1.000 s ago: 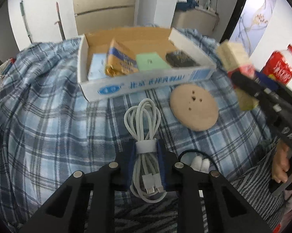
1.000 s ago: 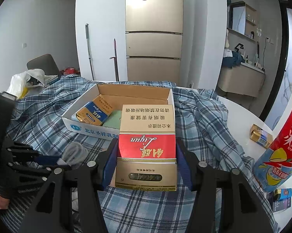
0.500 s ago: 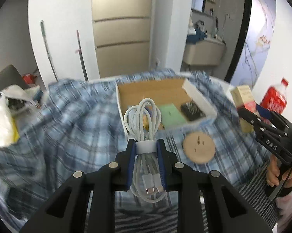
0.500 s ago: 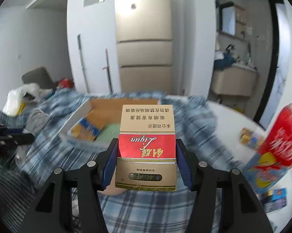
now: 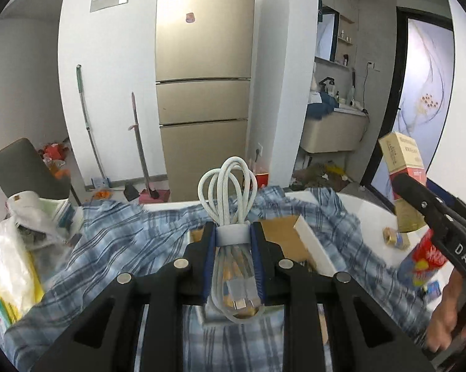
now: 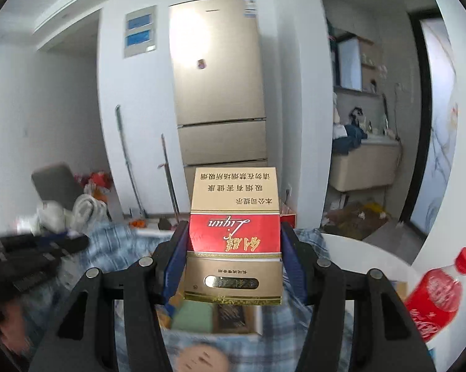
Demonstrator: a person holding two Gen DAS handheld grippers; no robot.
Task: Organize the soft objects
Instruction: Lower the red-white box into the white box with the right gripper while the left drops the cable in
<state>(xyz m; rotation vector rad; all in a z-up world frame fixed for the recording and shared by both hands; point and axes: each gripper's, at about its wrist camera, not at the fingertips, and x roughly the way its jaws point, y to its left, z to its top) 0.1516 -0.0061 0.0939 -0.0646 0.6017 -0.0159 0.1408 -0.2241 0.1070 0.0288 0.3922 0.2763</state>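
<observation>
My left gripper (image 5: 233,232) is shut on a coiled white USB cable (image 5: 230,204) bound by a white band, held up above the table. My right gripper (image 6: 234,235) is shut on a gold and red cigarette pack (image 6: 234,235), also raised; that pack shows at the right of the left wrist view (image 5: 403,167). Below lies the open cardboard box (image 5: 307,245) on a blue plaid cloth (image 5: 115,241). In the right wrist view the box (image 6: 214,316) holds a green item and a dark item.
A red soda bottle (image 6: 434,291) stands at the right on the white table (image 6: 372,254). A small gold pack (image 5: 394,238) lies on the table. A round wooden disc (image 6: 199,356) lies near the front. A plastic bag (image 5: 12,266) sits at the left. A fridge (image 5: 202,93) stands behind.
Both grippers have risen and tilted up, each still holding its object. The box and table have dropped low in both views and the room behind fills them.
</observation>
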